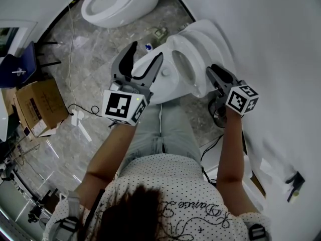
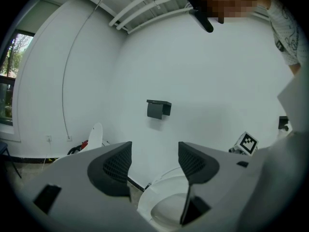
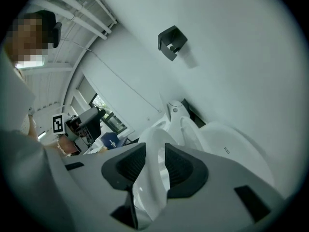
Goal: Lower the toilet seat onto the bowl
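A white toilet (image 1: 155,87) stands against the wall, and its seat (image 1: 186,67) is tilted up off the bowl in front of the raised lid (image 1: 213,34). My right gripper (image 1: 214,70) is at the seat's right edge. In the right gripper view the seat's rim (image 3: 150,182) runs between the two dark pads of the right gripper (image 3: 155,154), which stand a little apart; I cannot see them pressing on it. My left gripper (image 1: 146,52) hangs open and empty over the bowl's front left, and the bowl (image 2: 166,208) shows below the left gripper (image 2: 153,153).
A second toilet (image 1: 118,4) stands farther off on the marble floor. A cardboard box (image 1: 40,104) and cables lie at the left. A black paper holder (image 2: 158,108) hangs on the white wall behind the toilet. My legs are right in front of the bowl.
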Demonstrator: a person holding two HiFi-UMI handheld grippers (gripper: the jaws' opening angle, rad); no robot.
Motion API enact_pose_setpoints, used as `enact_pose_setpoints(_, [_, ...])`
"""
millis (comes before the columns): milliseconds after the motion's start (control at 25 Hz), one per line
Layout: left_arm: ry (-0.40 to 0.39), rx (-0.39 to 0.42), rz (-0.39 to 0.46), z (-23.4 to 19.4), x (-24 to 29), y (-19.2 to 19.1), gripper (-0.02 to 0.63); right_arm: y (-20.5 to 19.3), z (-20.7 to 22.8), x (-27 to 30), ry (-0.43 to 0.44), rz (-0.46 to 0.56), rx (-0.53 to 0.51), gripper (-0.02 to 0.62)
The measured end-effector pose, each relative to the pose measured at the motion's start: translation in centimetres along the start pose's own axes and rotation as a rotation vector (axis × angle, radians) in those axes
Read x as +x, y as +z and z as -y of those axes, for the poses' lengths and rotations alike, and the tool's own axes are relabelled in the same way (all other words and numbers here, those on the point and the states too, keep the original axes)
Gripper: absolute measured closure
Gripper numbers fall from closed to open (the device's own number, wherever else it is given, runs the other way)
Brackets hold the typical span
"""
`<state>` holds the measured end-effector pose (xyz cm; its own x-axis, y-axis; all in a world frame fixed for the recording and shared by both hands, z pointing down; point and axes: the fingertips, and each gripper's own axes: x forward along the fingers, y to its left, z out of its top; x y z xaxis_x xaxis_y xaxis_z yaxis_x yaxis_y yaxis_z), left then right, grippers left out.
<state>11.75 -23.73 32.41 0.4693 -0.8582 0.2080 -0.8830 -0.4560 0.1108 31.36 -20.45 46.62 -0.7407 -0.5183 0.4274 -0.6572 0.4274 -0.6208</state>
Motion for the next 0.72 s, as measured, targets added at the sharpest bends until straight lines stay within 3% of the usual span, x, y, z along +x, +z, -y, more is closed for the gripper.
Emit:
enact_pose_setpoints(480, [0.040, 0.003, 0.000, -1.5, -1.5, -0.5, 0.320, -4.0, -6.6, 3.2, 0.224, -0.096, -0.020, 0.415])
enact_pose_setpoints(720, [0.060, 0.006, -0.001, -2.3, -2.7, -0.7, 0.319, -6.6, -9.9, 5.4, 0.277, -0.167, -0.079, 0.388])
